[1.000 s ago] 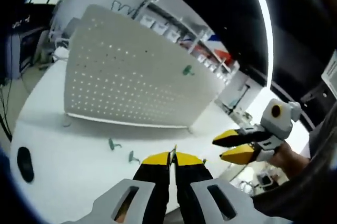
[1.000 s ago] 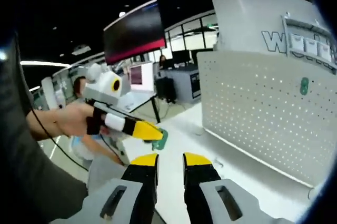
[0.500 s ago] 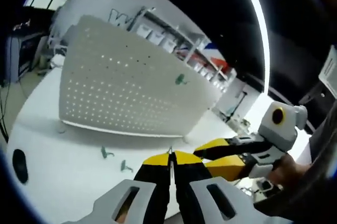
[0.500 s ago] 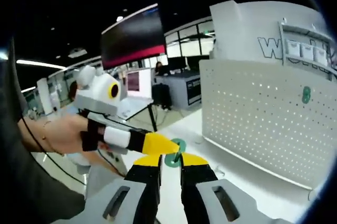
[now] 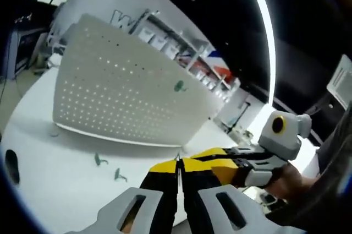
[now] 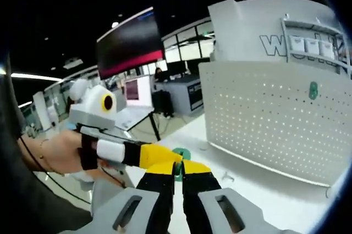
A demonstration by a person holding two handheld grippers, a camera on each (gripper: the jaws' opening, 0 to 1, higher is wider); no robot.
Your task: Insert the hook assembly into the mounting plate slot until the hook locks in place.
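Note:
A green hook [image 6: 181, 154] hangs in the air above the white table [image 5: 49, 179]. My left gripper [image 5: 177, 163] is shut on it; in the right gripper view its yellow fingertips [image 6: 158, 154] come in from the left. My right gripper [image 6: 177, 168] is shut on the same hook from below, and in the left gripper view it [image 5: 204, 162] crosses in from the right, touching my left jaws. The white perforated mounting plate [image 5: 121, 99] stands upright on the table beyond, with another green hook [image 5: 179, 86] fixed in it. That plate [image 6: 269, 121] and its hook [image 6: 313, 90] stand at right in the right gripper view.
Two loose green hooks [image 5: 98, 160] [image 5: 119, 176] lie on the table in front of the plate. A dark oval object [image 5: 10, 165] sits near the table's left edge. A hand [image 6: 52, 154] holds the left gripper. Desks and a dark screen [image 6: 129, 44] stand behind.
My right gripper has moved in to the left gripper's tips and shut on the green hook that the left gripper holds. Both views have drifted slightly.

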